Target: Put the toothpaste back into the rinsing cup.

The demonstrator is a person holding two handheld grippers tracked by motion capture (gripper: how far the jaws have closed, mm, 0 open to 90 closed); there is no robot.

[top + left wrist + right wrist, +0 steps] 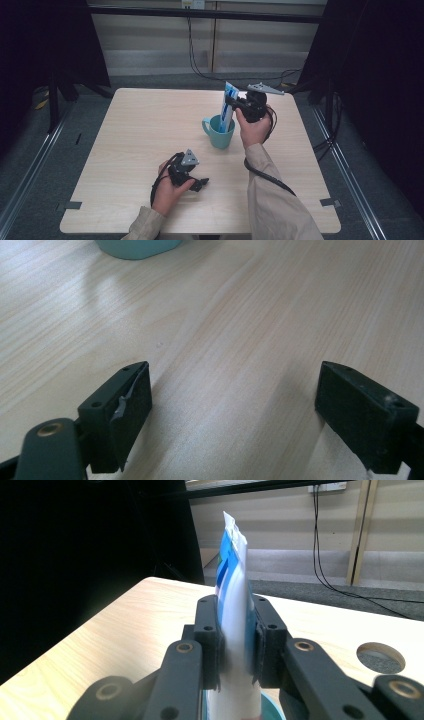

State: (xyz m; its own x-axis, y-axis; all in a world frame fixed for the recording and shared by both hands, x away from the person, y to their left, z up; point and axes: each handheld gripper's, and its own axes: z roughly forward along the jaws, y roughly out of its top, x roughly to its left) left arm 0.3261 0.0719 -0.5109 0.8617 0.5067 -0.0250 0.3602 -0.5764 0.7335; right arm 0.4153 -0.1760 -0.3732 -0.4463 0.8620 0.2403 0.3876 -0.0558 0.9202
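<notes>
A light wooden table [135, 130] carries a teal mug [218, 133] near its middle; the left gripper [199, 183] rests on it.

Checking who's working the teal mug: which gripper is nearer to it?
Right. The right gripper hangs just above the teal mug, clamping the blue-and-white tube that stands in it. The left gripper rests open on the table, well short of it.

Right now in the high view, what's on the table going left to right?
Left gripper → teal mug → right gripper, shut on the blue-and-white tube standing in the mug.
</notes>
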